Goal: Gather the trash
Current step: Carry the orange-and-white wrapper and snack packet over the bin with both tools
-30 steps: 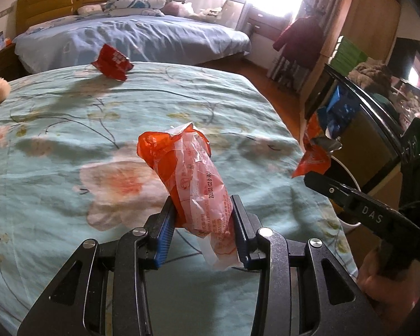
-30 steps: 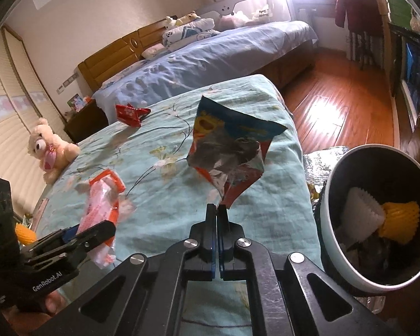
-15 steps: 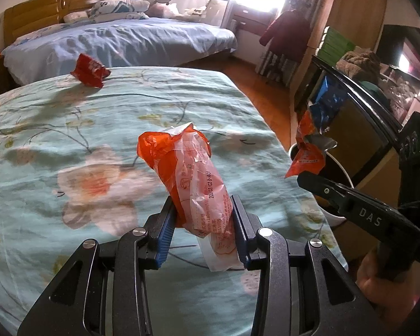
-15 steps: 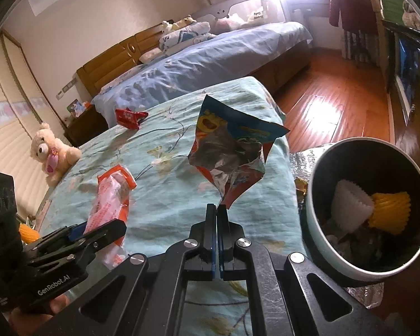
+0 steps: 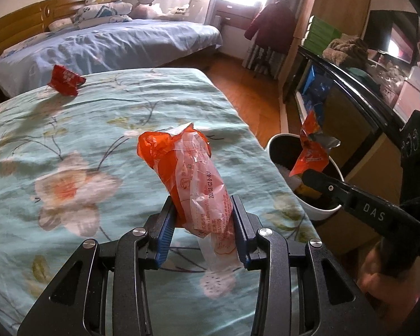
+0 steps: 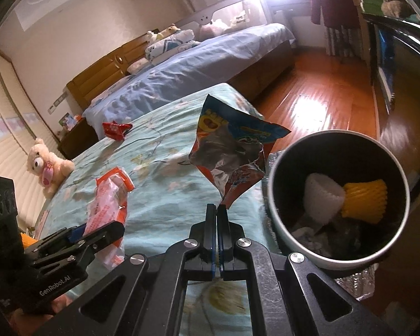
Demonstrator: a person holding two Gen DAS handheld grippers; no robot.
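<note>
My left gripper [image 5: 201, 210] is shut on an orange and clear plastic wrapper [image 5: 187, 173], held above the floral bedspread [image 5: 84, 140]. My right gripper [image 6: 217, 210] is shut on a torn blue, red and silver snack bag [image 6: 232, 156], held at the bed's edge just left of the white trash bin [image 6: 277, 212]. In the left wrist view the right gripper [image 5: 308, 172] holds that bag [image 5: 310, 151] over the bin [image 5: 316, 210]. The bin holds white and yellow foam nets [image 6: 361, 198]. A red wrapper [image 5: 64, 79] lies at the far end of the bed.
A teddy bear [image 6: 47, 165] sits at the bed's left side. A second bed with blue sheets [image 5: 112, 44] stands behind. A dark TV cabinet [image 5: 350, 112] runs along the right, with wooden floor [image 6: 322, 103] between it and the beds.
Both grippers have moved right toward the bin with their wrappers. The snack bag now hangs next to the bin's rim, and the bin looks larger and closer in both views.
</note>
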